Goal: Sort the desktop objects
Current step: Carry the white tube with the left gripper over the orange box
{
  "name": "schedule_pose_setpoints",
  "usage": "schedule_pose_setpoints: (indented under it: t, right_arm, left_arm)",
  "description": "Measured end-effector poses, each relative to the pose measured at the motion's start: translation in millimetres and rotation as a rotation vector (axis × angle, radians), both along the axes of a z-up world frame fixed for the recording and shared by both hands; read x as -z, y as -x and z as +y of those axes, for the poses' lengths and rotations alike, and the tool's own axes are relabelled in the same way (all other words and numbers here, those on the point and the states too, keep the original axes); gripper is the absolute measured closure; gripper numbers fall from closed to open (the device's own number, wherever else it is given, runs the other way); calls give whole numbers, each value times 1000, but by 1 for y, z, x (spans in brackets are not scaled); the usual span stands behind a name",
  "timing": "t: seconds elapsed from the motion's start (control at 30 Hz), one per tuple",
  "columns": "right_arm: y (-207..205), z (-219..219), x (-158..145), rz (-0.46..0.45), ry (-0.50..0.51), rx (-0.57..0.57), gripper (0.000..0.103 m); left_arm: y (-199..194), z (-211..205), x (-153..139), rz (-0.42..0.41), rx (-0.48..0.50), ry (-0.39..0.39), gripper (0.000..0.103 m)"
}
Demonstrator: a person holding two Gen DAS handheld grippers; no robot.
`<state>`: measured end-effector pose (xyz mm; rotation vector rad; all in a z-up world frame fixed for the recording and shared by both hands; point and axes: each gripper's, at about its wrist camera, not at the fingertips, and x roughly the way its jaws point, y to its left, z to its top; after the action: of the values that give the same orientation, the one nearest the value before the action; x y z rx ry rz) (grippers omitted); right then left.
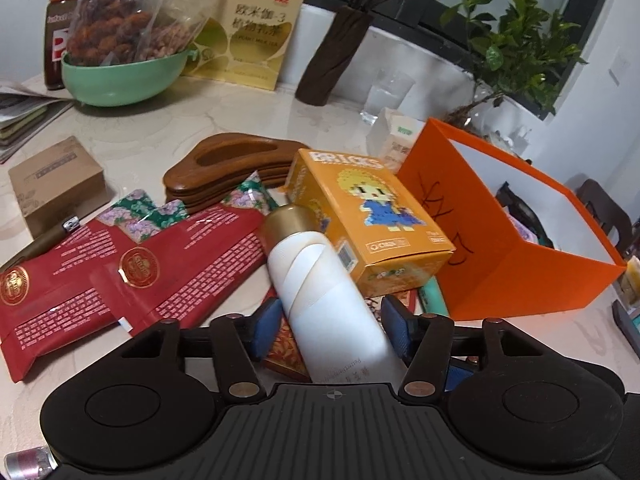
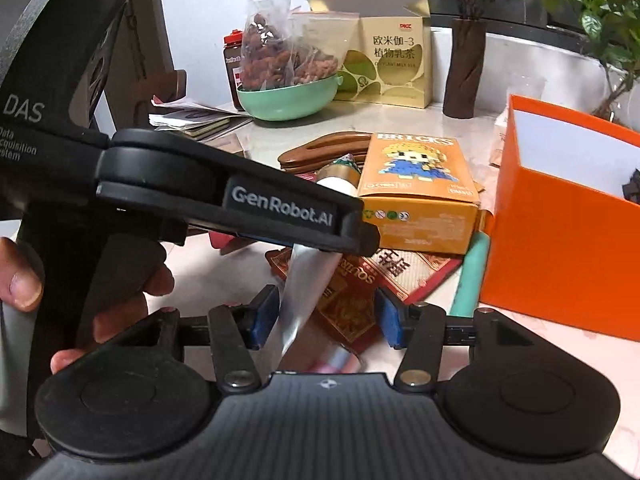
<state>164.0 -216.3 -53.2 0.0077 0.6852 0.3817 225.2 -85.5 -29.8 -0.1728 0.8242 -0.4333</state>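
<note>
Inside orange box (image 1: 520, 264), dark items, green bowl (image 1: 120, 80) of snack bags (image 1: 116, 20)

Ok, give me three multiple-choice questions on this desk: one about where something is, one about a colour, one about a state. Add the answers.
1. Where is the bricks box?
A. in the green bowl
B. next to the orange box
C. on top of the brown carton

2. What colour is the cap of the white bottle?
A. gold
B. blue
C. black

3. What state is the orange box in?
A. shut with a lid
B. open on top
C. folded flat

Answers:
1 B: the bricks box lies by the orange box's near wall.
2 A: the cap at the bottle's far end is gold.
3 B: its white inside shows from above, with things in it.
</note>
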Motion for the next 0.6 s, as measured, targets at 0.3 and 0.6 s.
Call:
schedule_pose_setpoints:
  t: [0.3,0.6]
  right_arm:
    - [-9,6,2,-1,-9,10,55]
    - [-7,4,4,37,-72,-3,74]
  left_arm:
    - [-4,3,-1,38,-18,6,51]
    - [-1,-1,-2,53,-44,-7,50]
